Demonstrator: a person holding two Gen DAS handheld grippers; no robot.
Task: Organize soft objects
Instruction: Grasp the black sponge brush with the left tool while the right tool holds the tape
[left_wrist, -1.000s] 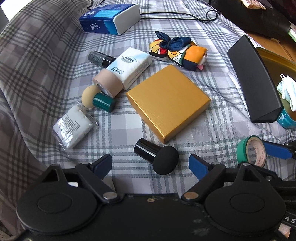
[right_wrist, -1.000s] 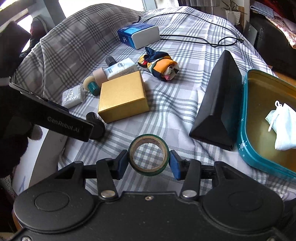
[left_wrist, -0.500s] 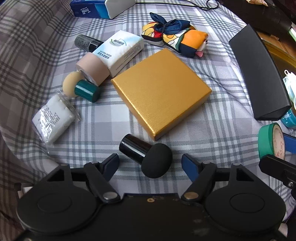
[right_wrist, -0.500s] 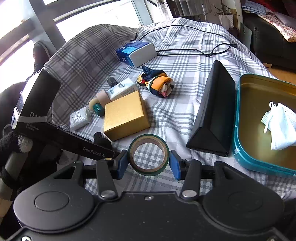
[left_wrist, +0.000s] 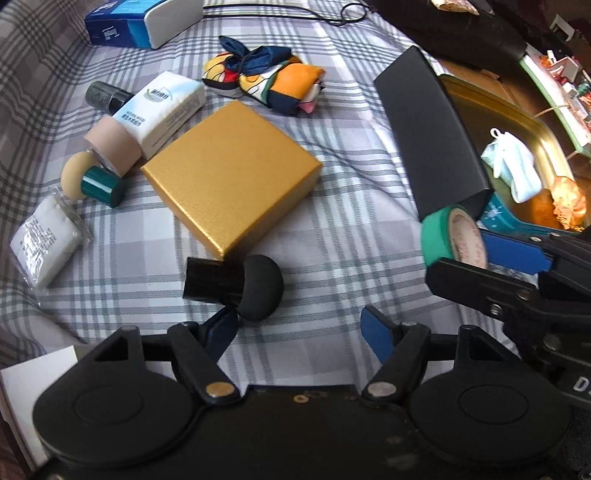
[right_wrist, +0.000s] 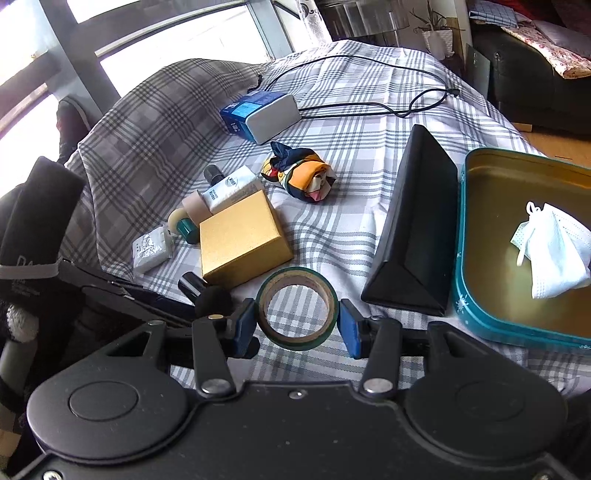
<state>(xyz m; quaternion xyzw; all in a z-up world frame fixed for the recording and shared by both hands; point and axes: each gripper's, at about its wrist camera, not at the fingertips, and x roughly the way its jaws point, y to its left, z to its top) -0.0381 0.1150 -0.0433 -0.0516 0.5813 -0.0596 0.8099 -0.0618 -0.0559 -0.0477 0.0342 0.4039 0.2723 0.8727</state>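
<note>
Plaid cloth (right_wrist: 369, 110) covers the surface, with a window behind it and a dark sofa off to the side. From my seat I judge the step in hand as a pickup: my left gripper (left_wrist: 299, 325) hovers low with its fingers spread wide, and the black makeup sponge (left_wrist: 255, 286) lies on its side with its foam head touching the left finger (left_wrist: 221, 328) and nothing yet closed on it. My right gripper (right_wrist: 297, 325) is clamped on the green tape roll (right_wrist: 297, 306), held clear of the cloth near the black case (right_wrist: 417, 229). The teal tin (right_wrist: 517, 177) sits beyond that case and holds only a white face mask (right_wrist: 554, 254), so I take it as the place for soft things. Next I would need to shift left so the foam head sits between both fingers, then squeeze gently. Other soft items wait on the cloth: the knotted scarf (left_wrist: 266, 77) and the beige sponge (left_wrist: 75, 175) beside the gold box (left_wrist: 229, 173).
</note>
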